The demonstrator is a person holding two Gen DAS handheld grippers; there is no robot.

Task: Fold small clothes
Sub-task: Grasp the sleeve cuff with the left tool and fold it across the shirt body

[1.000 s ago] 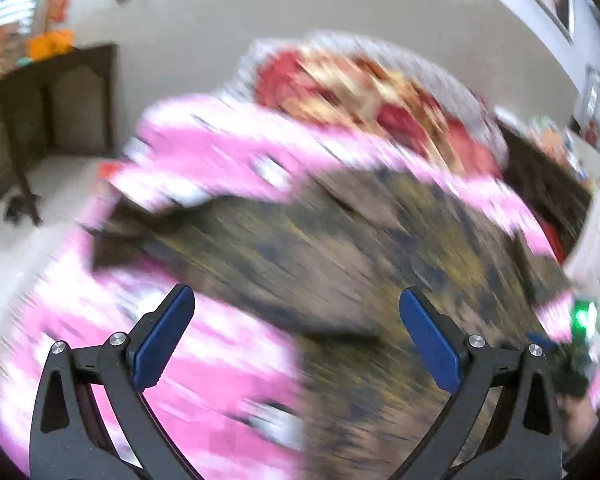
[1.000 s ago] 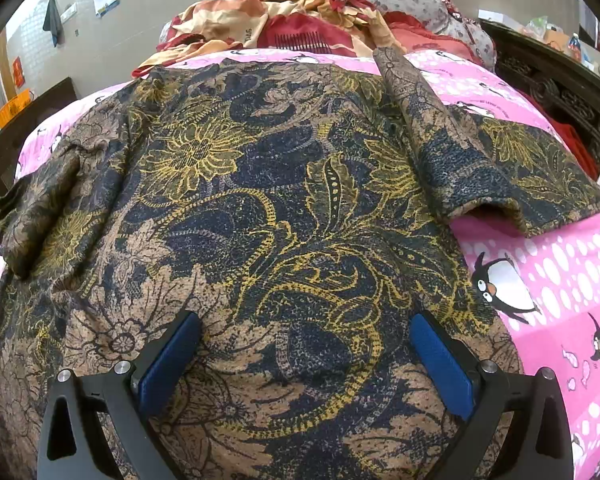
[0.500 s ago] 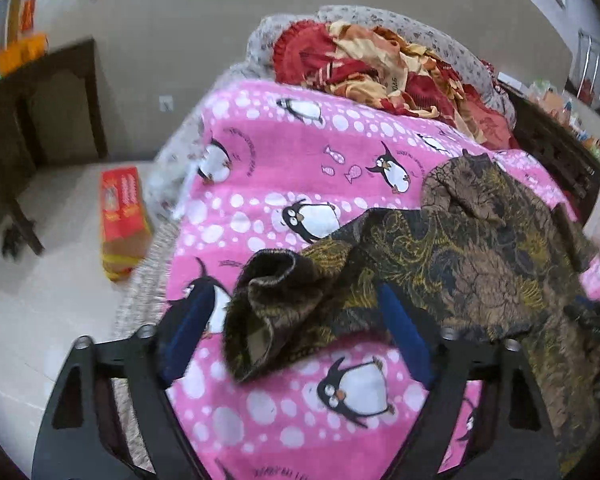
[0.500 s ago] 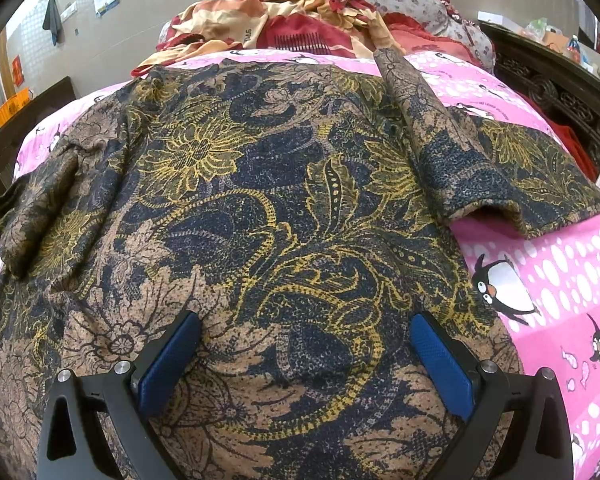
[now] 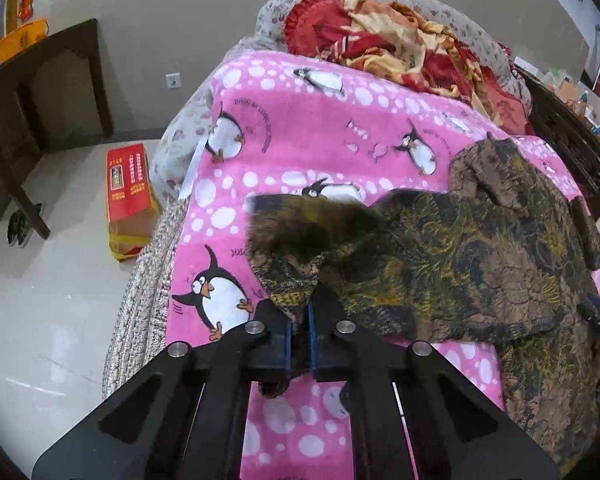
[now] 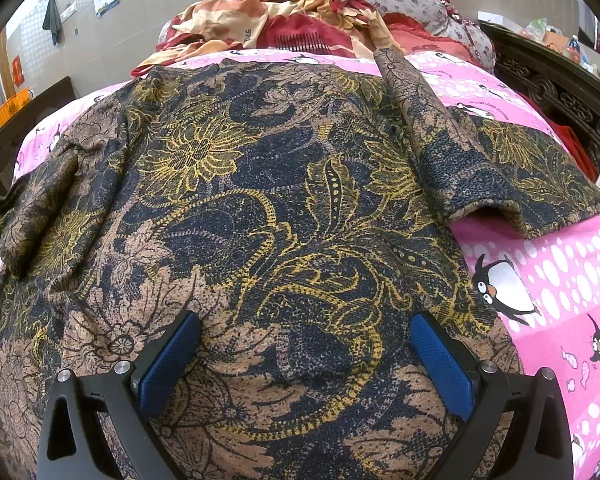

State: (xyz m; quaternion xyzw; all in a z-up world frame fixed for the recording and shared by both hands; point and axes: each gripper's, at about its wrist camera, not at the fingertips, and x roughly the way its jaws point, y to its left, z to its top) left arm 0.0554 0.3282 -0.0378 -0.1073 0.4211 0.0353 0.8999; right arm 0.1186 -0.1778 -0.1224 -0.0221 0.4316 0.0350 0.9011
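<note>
A dark shirt with a brown, navy and yellow floral print [image 6: 292, 208] lies spread on a bed with a pink penguin blanket [image 5: 300, 128]. In the left wrist view my left gripper [image 5: 299, 334] is shut on the end of the shirt's sleeve [image 5: 296, 256], and cloth bunches out above and below the blue pads. The rest of the shirt [image 5: 500, 248] stretches to the right. My right gripper [image 6: 304, 360] hovers open just over the lower body of the shirt, with nothing pinched. The other sleeve [image 6: 432, 136] lies folded across the shirt.
Red and cream bedding [image 5: 400, 40] is heaped at the head of the bed. Left of the bed are a tiled floor, a red box [image 5: 130, 196] and a dark wooden table [image 5: 28, 112]. A dark carved bed frame [image 6: 560, 96] runs along the right.
My left gripper swept left to the sleeve end, then closed on it; half a second ago the sleeve lay between open jaws. The right gripper and the shirt body have not moved.
</note>
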